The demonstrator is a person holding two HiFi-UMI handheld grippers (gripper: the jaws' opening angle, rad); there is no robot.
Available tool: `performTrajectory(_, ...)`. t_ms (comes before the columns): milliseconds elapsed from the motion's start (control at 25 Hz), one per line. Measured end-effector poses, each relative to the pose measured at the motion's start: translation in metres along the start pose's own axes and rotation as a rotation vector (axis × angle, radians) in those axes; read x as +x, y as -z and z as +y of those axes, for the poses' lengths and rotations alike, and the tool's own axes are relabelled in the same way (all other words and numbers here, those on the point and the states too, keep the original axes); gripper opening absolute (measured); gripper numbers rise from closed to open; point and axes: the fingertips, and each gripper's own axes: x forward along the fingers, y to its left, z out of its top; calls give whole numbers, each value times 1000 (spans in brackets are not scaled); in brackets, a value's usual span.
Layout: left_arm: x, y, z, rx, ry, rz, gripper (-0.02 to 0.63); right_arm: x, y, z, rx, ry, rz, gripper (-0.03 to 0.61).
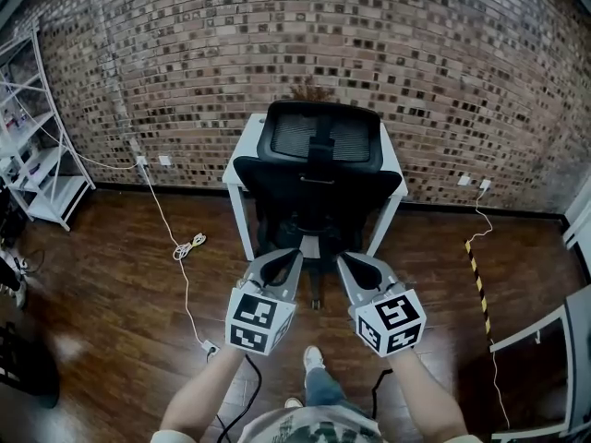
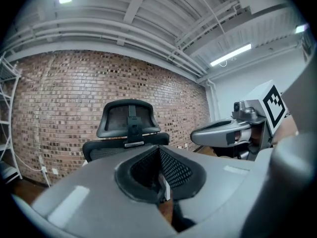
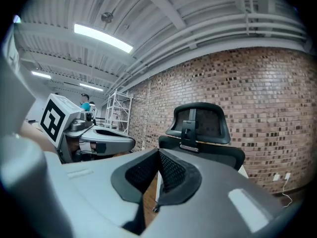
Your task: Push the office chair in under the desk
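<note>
Pressed together and empty, the left claw (image 1: 294,255) and right claw (image 1: 343,258) hover side by side, the office chair (image 1: 319,169) straight ahead at the white worktop (image 1: 242,150), backrest facing both equally.

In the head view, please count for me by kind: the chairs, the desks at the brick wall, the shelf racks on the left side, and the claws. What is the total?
Chair: 1
Desk: 1
Rack: 1
Claws: 2, the left claw and the right claw, both shut and empty
Total: 5
</note>
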Motion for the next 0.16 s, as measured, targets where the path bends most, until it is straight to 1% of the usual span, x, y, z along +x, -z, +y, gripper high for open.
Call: performTrajectory(160,-5,2,-4,-9,6,5,15,-4,1,4,11,-2,7,0)
